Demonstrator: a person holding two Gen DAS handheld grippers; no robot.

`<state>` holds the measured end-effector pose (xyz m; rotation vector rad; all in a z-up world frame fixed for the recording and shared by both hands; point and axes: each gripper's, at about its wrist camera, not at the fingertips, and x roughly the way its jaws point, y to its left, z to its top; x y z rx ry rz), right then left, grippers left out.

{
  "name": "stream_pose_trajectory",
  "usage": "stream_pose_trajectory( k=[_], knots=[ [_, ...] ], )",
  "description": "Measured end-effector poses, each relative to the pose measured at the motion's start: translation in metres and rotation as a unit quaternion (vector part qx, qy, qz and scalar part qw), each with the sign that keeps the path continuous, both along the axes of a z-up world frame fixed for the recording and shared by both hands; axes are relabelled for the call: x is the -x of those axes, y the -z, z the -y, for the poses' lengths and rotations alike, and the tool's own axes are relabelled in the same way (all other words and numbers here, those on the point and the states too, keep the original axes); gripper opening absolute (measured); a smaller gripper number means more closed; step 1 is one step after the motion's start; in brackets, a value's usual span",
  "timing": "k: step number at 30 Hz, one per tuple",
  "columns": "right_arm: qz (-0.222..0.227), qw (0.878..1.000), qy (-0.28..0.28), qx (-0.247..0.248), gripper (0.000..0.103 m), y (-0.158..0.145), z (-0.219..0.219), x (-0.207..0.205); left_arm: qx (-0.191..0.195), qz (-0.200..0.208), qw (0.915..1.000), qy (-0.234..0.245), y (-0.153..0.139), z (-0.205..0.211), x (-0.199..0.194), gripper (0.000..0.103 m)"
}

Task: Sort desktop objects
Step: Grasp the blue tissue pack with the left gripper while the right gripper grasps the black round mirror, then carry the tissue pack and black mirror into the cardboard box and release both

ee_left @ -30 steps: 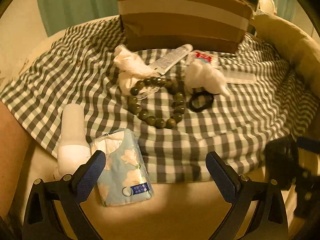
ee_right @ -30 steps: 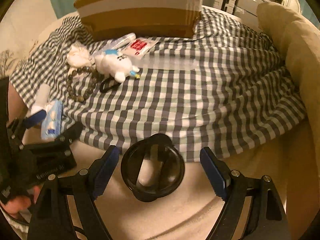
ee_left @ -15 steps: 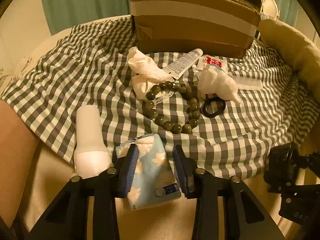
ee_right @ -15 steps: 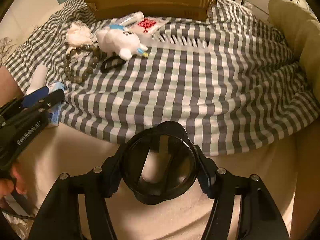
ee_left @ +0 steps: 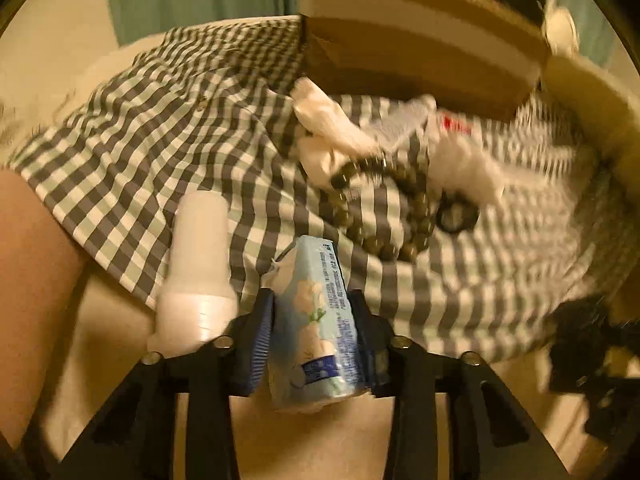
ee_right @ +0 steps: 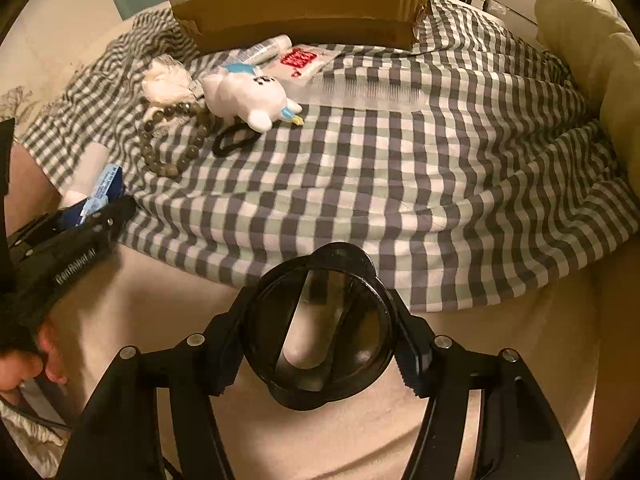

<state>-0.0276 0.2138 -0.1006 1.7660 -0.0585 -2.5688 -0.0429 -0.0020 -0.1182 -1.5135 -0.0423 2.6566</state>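
My left gripper is shut on a light blue tissue pack, which stands on edge between the blue pads at the near rim of the checked cloth. A white bottle lies just left of it. My right gripper is shut on a black round lid over the cream bedding in front of the cloth. Farther back lie a bead bracelet, a black hair tie, a white plush toy and crumpled white tissue. In the right wrist view the left gripper shows at the left edge.
A taped cardboard box stands at the back of the cloth. In front of it lie a tube, a red-printed packet and a clear comb. A cream cushion borders the right side. A hand holds the left tool.
The left jaws went from wide open to shut on the tissue pack, which now stands on edge and tilted. The right jaws closed onto the black lid.
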Motion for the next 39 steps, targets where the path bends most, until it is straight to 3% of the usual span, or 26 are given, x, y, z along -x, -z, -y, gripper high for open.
stream_pose_trajectory(
  k=[5,11,17,25,39],
  knots=[
    [-0.034,0.999,-0.005,0.015,0.063,-0.019,0.000,-0.003,-0.051,-0.016,0.9986,0.003,-0.015,0.002,-0.001,0.024],
    [-0.043,0.999,0.001,0.032,0.063,-0.027,-0.003,-0.003,-0.078,-0.046,0.9956,0.024,-0.032,-0.003,-0.002,0.021],
    [-0.053,0.998,0.003,0.045,0.063,-0.034,-0.005,-0.004,-0.094,-0.057,0.9936,0.028,-0.044,-0.004,0.000,0.021],
    [-0.067,0.996,0.008,0.052,0.063,-0.045,-0.009,-0.005,-0.087,-0.070,0.9926,0.048,-0.056,-0.014,-0.001,0.021],
    [-0.129,0.991,-0.021,0.031,0.063,-0.104,-0.009,0.013,-0.107,-0.106,0.9843,0.092,-0.109,-0.026,0.029,0.021]
  ],
)
